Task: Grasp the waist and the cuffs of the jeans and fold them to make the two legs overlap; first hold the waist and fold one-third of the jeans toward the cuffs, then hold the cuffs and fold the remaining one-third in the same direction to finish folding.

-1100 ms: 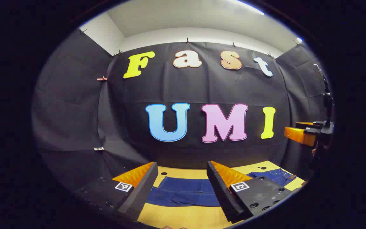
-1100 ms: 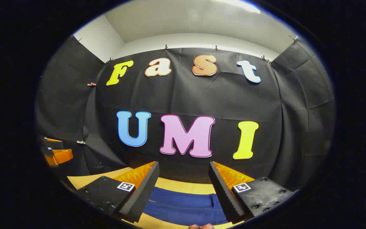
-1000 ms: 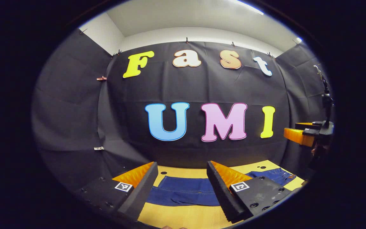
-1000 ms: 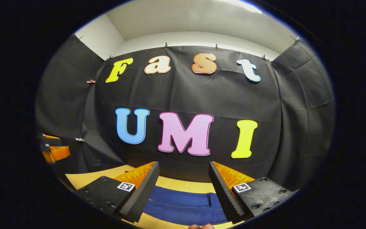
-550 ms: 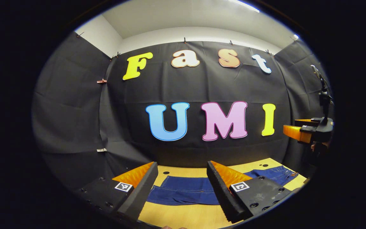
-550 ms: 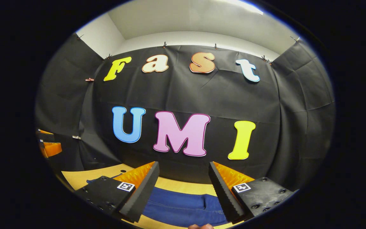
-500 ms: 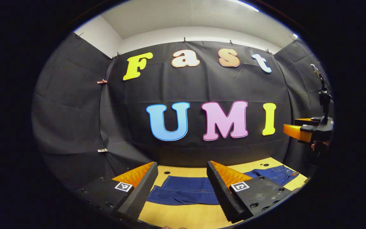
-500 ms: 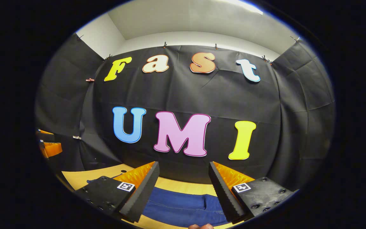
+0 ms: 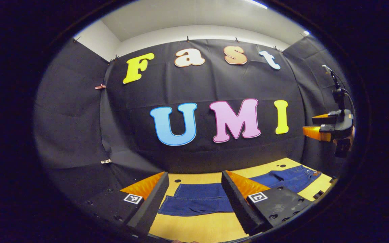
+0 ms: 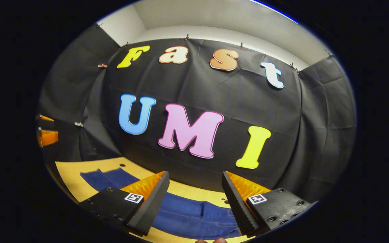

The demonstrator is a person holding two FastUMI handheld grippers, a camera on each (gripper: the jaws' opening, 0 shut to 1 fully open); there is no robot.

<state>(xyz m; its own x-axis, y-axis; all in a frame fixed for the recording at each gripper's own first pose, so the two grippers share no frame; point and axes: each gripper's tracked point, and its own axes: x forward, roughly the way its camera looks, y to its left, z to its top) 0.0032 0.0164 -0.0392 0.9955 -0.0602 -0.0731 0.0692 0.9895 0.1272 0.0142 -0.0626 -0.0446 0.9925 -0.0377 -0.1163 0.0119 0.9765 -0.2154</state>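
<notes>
In the left gripper view, the left gripper (image 9: 194, 195) is held above a yellow table (image 9: 194, 229), its jaws spread wide with nothing between them. Through the gap between the jaws, a pair of dark blue jeans (image 9: 198, 200) lies flat on the table, stretched out sideways. The cuff end of the legs sits in the gap and just beyond the left jaw's tip; the cloth runs on behind the right jaw and comes out past it, where the waist end lies near the table's far right edge. The jaws are above the jeans and do not touch them. A small dark hole in the table shows just beyond the jeans, between the jaw tips.

Far off to the right of these jaws, well above the table, the right gripper (image 9: 311, 126) floats in the air, seen from the side, its two fingers apart.

In the right gripper view, that gripper's jaws are likewise spread wide and empty, raised above the table. The jeans pass under the gap between them, and the legs stretch away past the left jaw toward the far left. Beyond that, at the far left edge, the left gripper shows small.
</notes>
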